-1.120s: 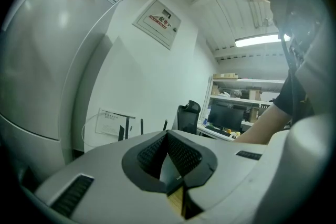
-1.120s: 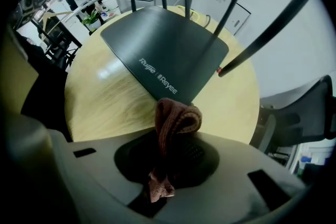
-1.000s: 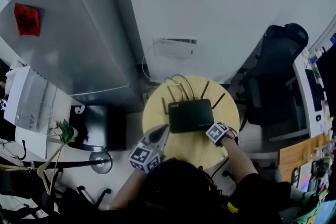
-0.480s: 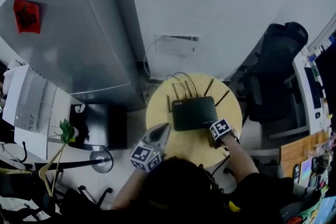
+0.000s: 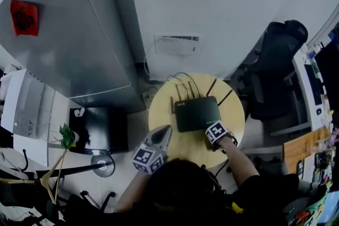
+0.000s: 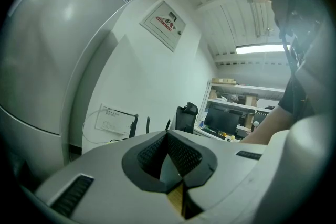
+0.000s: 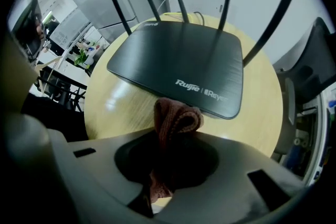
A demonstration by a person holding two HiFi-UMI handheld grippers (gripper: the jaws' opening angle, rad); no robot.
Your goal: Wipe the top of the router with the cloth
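A flat black router [image 5: 197, 114] with several upright antennas lies on a round wooden table [image 5: 235, 114]. In the right gripper view the router [image 7: 181, 63] sits just ahead of the jaws, its front edge with white lettering nearest. My right gripper [image 7: 170, 131] is shut on a bunched reddish-brown cloth [image 7: 176, 119], which hangs just in front of the router's front edge. From above, the right gripper [image 5: 215, 132] is at the router's front right corner. My left gripper [image 5: 161, 135] hovers over the table's front left, shut with nothing in it [image 6: 170, 152], pointing up toward the wall.
A large grey cabinet [image 5: 63, 34] stands at the left and a black office chair [image 5: 275, 71] at the right. A white wall box [image 5: 177, 46] with cables is behind the table. A dark box [image 5: 100, 127] sits on the floor to the left.
My right gripper, still holding the cloth, has shifted a little left along the router's front edge. The left gripper has stayed put.
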